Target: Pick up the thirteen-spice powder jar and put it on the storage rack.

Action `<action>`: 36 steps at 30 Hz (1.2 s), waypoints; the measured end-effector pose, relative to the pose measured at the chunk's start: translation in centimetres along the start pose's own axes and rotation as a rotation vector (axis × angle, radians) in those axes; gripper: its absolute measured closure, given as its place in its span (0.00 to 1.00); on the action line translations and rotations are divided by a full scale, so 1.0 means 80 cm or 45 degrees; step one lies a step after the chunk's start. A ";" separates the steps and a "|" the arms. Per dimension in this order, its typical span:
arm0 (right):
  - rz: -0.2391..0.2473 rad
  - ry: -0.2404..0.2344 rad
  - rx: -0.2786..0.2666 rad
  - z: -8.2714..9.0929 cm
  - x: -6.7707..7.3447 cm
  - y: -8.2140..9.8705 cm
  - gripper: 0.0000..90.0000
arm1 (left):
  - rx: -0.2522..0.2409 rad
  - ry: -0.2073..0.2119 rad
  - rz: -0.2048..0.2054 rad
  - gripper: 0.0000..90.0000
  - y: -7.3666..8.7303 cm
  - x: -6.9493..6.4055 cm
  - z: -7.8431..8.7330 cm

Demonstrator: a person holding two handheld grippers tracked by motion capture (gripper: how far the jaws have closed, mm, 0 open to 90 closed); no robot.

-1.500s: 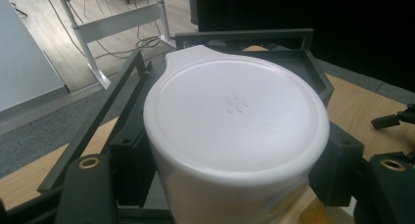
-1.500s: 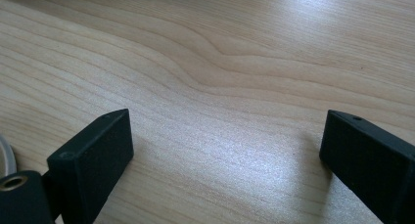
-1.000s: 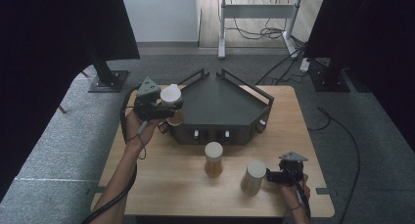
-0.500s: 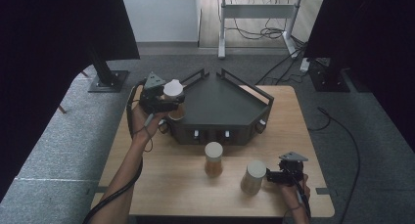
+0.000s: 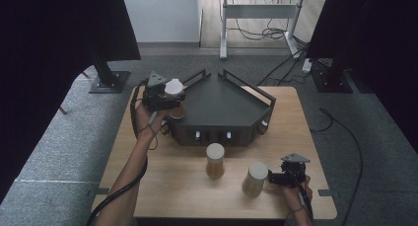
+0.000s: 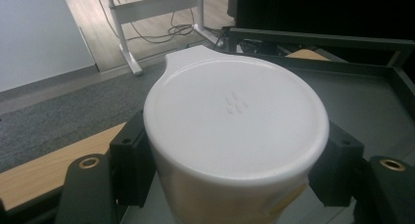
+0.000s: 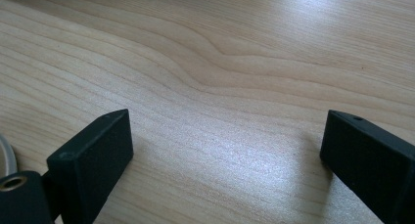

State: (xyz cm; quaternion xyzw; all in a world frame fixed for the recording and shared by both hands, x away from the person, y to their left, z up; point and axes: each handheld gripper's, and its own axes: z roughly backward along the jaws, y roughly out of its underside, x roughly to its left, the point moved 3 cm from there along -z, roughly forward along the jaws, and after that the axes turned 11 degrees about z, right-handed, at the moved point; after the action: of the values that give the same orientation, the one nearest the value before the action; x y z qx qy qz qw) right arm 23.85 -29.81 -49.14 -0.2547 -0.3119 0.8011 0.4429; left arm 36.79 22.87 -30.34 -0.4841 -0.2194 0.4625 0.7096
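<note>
Left gripper (image 5: 165, 100): clenched on white-lidded jar (image 6: 235, 131), held at tray's (image 5: 222, 107) left corner. Right gripper (image 5: 281, 178): released, jaws apart over table (image 7: 220, 87) near its front right corner, beside another jar (image 5: 255, 178).

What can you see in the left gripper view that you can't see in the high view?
The left gripper view brings out the close-up details: a tiny raised dot pattern on the jar's white lid, a little tab at the lid's far edge, and both black pads pressing the jar's sides. The high view adds two more white-lidded jars standing on the wooden table, and the right gripper beside one of them. Both show the left gripper shut on the jar, held over the dark tray.
</note>
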 end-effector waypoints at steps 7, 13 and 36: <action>0.000 -0.001 0.000 0.000 0.000 0.000 0.05 | 0.006 -0.015 0.007 0.34 0.002 -0.004 -0.013; 0.002 -0.002 0.001 0.000 0.000 0.000 0.05 | 0.021 -0.025 -0.004 0.34 0.002 -0.010 -0.023; 0.005 -0.004 0.001 0.000 0.000 0.000 0.05 | 0.082 -0.023 0.032 0.33 -0.008 -0.004 -0.035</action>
State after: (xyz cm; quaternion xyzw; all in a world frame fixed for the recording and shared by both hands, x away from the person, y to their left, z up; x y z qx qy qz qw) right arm 23.86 -29.81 -49.13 -0.2539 -0.3118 0.8024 0.4411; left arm 39.01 21.20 -30.95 -0.4596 -0.2048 0.4825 0.7169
